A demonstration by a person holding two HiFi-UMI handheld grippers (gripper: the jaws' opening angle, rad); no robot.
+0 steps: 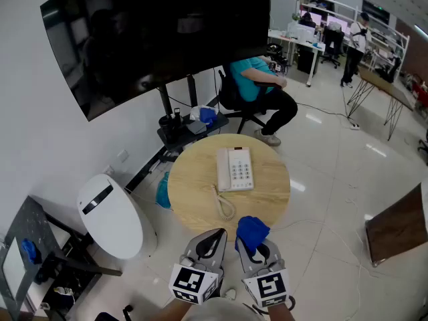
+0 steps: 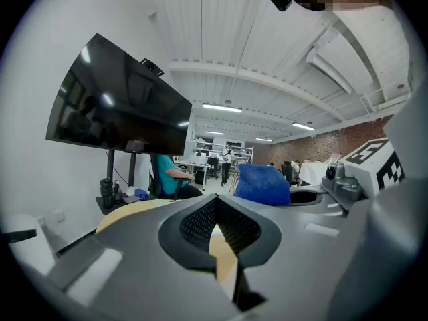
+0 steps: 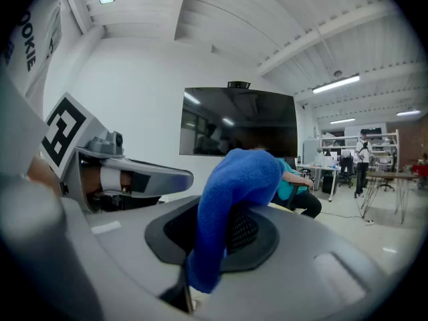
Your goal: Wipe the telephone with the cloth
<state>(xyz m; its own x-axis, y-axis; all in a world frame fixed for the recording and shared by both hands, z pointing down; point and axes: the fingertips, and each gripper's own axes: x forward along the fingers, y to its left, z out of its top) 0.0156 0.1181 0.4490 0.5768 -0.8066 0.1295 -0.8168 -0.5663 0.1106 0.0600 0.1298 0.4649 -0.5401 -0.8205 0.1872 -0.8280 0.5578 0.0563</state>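
Clearly, cloth [image 1: 252, 229] in right tongs [image 1: 256, 247], telephone [image 1: 235, 169] beyond

In the head view the bunched blue cloth [image 1: 252, 232] covers the tips of the right gripper [image 1: 256, 246], and the bottom edge cuts off both it and the left gripper [image 1: 212, 241] behind their marker cubes. The large black flat screen [image 1: 154, 32] runs past the top edge and hides the head of the seated person in a teal shirt [image 1: 251, 79]. The keys of the white corded desk telephone [image 1: 235, 169] are too small to read. In the left gripper view the gripper's grey body covers most of the round light-wood table [image 2: 124, 214].
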